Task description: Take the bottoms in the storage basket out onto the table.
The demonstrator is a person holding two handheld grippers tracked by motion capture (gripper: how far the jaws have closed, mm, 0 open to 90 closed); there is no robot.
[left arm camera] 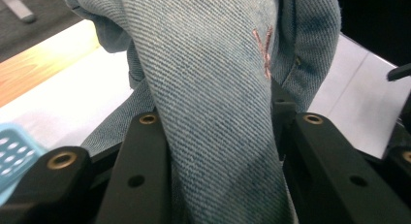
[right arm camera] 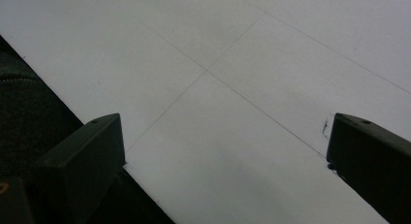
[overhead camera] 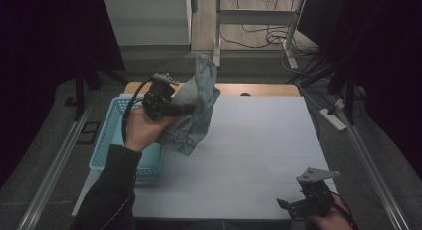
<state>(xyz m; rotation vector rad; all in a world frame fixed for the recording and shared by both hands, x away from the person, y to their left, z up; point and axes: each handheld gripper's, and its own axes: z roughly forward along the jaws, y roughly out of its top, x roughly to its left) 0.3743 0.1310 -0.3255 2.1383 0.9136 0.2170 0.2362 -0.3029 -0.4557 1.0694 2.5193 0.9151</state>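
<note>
Jaws of the left gripper [overhead camera: 186, 109] are clamped on a fold of a light blue denim garment [overhead camera: 196, 103], held up in the air just right of the blue basket [overhead camera: 112, 125]; the left gripper view shows the cloth [left arm camera: 218, 112] pinched between both black jaws. The garment hangs bunched, its long axis roughly upright, one end pointing up and away from the basket, the cuffed end drooping toward the white table [overhead camera: 259, 150]. Far right of the basket, at the table's near edge, the right gripper [overhead camera: 291, 206] has its jaws spread wide over bare tabletop.
</note>
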